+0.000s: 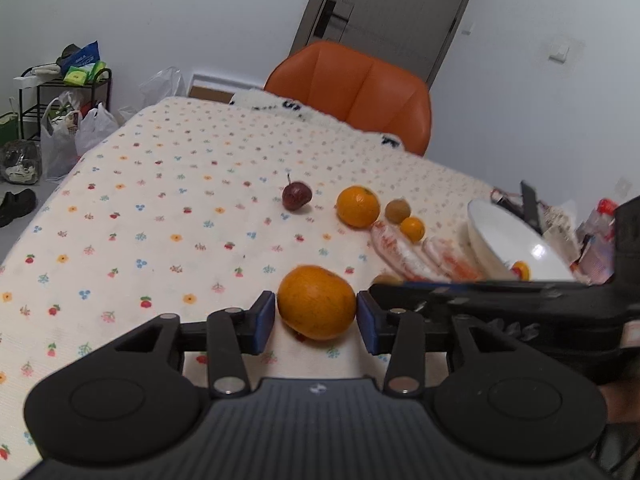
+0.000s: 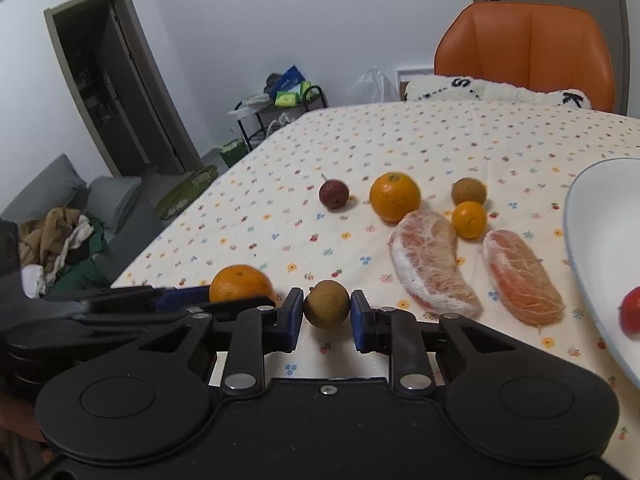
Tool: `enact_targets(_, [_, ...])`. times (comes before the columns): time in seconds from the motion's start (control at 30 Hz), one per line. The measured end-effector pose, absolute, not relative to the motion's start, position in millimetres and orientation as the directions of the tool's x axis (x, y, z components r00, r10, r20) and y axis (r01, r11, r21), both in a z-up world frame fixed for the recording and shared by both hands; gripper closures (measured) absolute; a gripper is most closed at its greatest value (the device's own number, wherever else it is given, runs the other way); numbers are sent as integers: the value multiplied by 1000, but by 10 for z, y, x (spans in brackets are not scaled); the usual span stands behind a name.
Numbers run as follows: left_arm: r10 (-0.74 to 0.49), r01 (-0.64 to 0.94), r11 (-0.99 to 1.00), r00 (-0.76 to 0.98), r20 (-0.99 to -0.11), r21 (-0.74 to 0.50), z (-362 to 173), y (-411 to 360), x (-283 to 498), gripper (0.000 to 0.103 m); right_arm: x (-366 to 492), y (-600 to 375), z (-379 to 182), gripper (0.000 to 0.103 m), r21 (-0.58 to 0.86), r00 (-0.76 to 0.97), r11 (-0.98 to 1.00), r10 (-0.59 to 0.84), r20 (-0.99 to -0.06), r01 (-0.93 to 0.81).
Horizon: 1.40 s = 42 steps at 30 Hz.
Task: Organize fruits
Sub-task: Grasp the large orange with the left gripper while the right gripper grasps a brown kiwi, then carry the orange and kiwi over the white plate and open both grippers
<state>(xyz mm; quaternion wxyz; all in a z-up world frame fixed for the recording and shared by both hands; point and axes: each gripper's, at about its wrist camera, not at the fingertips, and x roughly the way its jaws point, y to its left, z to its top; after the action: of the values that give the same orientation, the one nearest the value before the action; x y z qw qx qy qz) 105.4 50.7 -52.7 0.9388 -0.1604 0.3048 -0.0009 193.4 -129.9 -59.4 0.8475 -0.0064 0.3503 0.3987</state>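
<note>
Left gripper [image 1: 316, 316] jaws closed against large orange [image 1: 316, 302]; right gripper [image 2: 326, 318] jaws pinch brownish fruit [image 2: 326, 304] on desk [image 2: 280, 208].

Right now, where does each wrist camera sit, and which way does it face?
Left wrist: behind the left gripper, facing the orange chair; pads flank a large orange; right gripper at right.
Right wrist: behind the right gripper, facing the same chair; pads flank a brown fruit; left gripper at left.
Shared: large orange, pomelo segments, white bowl.
</note>
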Motion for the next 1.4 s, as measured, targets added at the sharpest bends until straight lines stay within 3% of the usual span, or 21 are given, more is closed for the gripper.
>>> enact_targets(0.5, [-51,-88,969,842,-538,-230,-245,213,1129,63,1920,-1880,-377,79,301,513,705,686,-515,-642])
enact_targets(1.4, [-155,65,979,853,-499,-193,6,-571,1569,63,2097,-2771,-315,79,324,651,799,600,-464,-506])
